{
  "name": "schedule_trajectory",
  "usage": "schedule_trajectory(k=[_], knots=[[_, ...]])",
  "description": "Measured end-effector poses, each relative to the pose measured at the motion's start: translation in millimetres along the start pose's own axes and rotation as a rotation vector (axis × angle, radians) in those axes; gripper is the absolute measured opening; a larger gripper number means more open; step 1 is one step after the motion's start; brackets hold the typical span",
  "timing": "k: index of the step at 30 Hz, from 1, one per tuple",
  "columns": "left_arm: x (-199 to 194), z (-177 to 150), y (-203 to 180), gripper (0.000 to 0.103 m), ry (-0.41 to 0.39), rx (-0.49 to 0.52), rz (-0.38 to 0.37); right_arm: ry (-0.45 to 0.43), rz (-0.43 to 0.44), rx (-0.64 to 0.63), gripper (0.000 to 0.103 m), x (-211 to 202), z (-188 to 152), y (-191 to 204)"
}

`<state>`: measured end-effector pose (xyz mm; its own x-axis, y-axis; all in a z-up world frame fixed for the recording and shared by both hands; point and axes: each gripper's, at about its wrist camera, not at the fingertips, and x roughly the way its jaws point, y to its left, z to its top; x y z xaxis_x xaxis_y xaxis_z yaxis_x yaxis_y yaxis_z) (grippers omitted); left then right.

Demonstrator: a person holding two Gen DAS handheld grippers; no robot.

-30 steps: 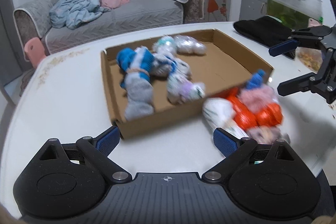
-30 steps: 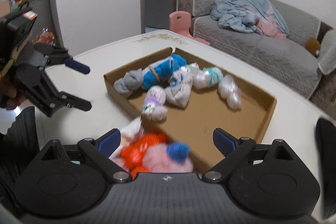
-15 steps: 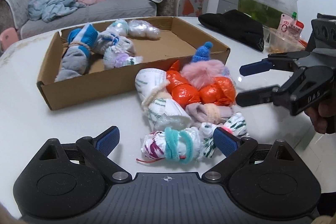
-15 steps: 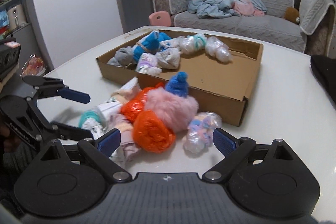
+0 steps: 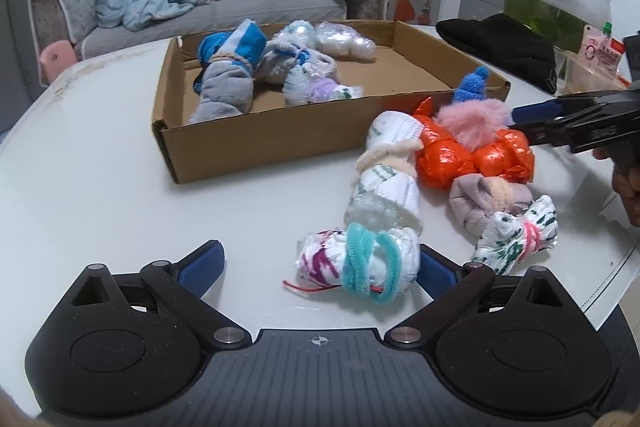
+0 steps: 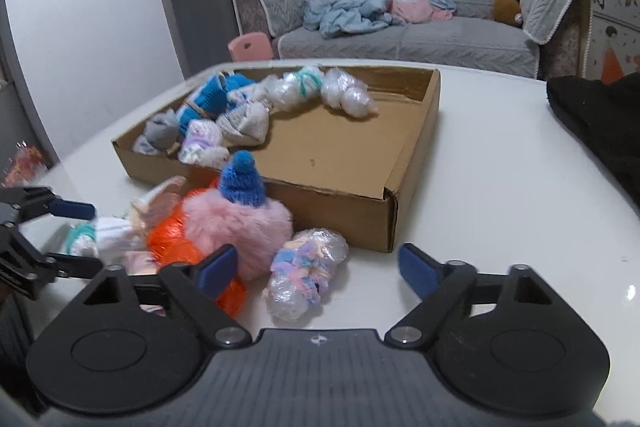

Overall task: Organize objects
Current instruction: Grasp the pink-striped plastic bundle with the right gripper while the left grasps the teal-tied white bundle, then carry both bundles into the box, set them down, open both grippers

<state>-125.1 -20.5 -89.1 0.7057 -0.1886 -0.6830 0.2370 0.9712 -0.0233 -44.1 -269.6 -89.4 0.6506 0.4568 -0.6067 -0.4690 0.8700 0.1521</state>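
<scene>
Now both grippers, left gripper [image 5: 320, 263] and right gripper [image 6: 316, 267], gape, the right's jaws just narrowing, seemingly gripping nothing.

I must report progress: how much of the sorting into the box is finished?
Partly done. Several bundles already lie in the box. Neither hand-held gripper holds anything; the right one, jaws just closing, nears a clear-wrapped bundle. The pile on the table remains.

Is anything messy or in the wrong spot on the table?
Yes. A jumble of bundles sits loose on the white table beside the cardboard box rather than inside it: the orange bundle, the pink fluffy one and the teal-tied bundle. The box's right half is bare.
</scene>
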Motion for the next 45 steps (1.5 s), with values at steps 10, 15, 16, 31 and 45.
schedule_trajectory(k=[10,15,16,31,45], knots=[[0,-3,-14,0.068,-0.072,0.061,-0.022,0.002,-0.07,-0.069,0.041,-2,-12,8],[-7,-9,-10,0.057,-0.084,0.049,-0.017,-0.014,-0.081,-0.058,0.029,-9,-15,4],[-9,-11,-8,0.057,-0.087,0.045,-0.016,-0.017,-0.082,-0.053,0.029,-11,-16,3],[-39,9,21,0.057,-0.124,0.043,0.054,-0.081,-0.107,-0.048,0.029,-46,6,-15],[-32,134,3,0.057,-0.274,0.161,-0.012,-0.176,-0.103,-0.17,0.029,-46,82,-4]])
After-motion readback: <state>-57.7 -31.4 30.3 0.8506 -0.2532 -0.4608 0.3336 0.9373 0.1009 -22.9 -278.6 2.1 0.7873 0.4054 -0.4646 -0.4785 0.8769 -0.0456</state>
